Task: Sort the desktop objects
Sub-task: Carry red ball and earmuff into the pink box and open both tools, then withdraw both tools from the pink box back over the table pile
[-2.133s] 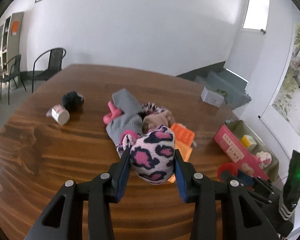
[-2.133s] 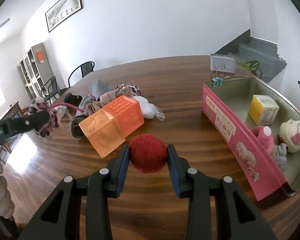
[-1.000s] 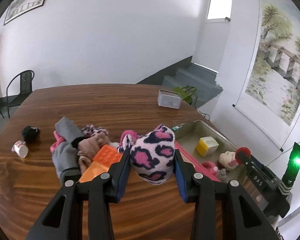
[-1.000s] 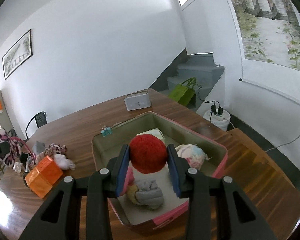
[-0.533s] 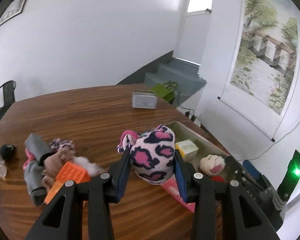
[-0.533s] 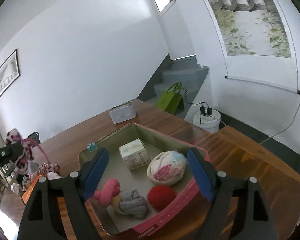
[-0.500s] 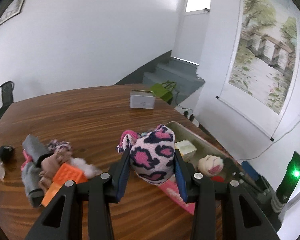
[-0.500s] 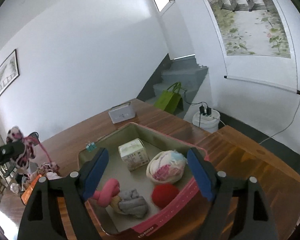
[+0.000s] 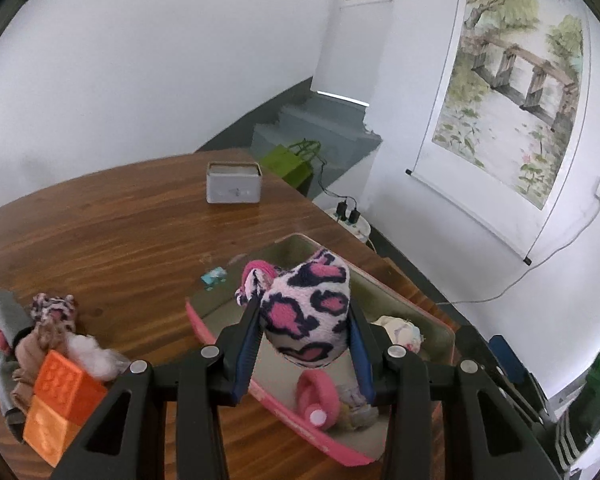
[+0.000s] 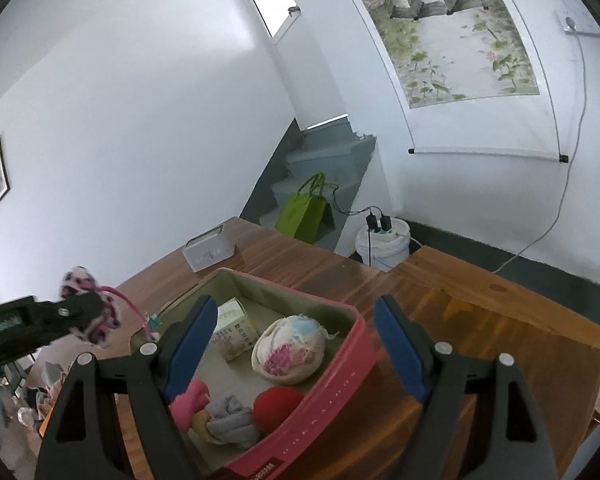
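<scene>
While the left gripper (image 9: pixel 305 322) squeezes the sock (image 9: pixel 306 312) over the box (image 9: pixel 404 300) to drop it, the right gripper (image 10: pixel 296 346) gapes empty.

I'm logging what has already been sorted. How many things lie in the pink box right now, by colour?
Red: 1, the ball
Pink: 1, a knotted piece
Grey: 1, a cloth bundle
White-green: 1, a small carton
White with pink and blue: 1, a fabric ball
Total: 5
</scene>
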`<state>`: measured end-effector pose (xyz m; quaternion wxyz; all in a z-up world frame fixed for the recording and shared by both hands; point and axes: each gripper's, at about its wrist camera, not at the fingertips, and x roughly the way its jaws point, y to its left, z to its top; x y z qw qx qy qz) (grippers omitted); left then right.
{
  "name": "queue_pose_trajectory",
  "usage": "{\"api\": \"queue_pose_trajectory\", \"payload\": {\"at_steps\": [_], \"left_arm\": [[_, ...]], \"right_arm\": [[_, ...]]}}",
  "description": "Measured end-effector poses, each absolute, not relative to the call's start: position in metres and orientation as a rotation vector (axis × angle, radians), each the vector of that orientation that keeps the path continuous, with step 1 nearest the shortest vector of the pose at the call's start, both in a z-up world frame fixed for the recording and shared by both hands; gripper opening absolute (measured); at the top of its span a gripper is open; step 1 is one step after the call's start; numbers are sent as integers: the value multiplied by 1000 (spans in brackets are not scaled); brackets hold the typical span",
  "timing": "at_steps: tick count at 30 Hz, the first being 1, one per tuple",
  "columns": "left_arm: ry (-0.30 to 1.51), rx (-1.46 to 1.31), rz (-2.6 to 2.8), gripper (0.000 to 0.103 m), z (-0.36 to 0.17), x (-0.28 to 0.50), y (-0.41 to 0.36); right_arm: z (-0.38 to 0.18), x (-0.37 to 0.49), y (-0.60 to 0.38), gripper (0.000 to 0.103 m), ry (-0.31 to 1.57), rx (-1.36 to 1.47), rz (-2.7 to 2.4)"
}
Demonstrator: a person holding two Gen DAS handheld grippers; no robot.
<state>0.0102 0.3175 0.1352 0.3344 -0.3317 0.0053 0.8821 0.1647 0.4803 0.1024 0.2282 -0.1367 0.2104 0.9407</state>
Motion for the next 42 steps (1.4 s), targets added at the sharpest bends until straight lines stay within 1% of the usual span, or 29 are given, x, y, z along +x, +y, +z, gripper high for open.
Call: {"api": "queue_pose_trajectory", "payload": {"at_steps": [4,6,8,9,10,17,30,42], "left_arm": [[25,-899,2243,43,126,4,332],[33,-925,2203,44,121,1,340],[20,-945,2185,60,117,-1,343],[8,-951,2180,82,115,-2,343],[-4,-957,2177,93,113,-3,343],[-66,-914,2250,93,121,-7,327],[-69,-902,2319,93,125,-7,309],[-99,-886,2415,93,132,0,264]], "right_arm": [[106,167,475,84,546,-350,2593],[106,170,478,84,561,-333,2582],[106,173,481,84,575,-316,2571],[107,174,482,84,582,-308,2566],[107,175,483,84,588,-301,2561],[107,171,480,84,569,-321,2570],[105,168,477,84,528,-329,2568],[106,166,474,84,475,-319,2545]]}}
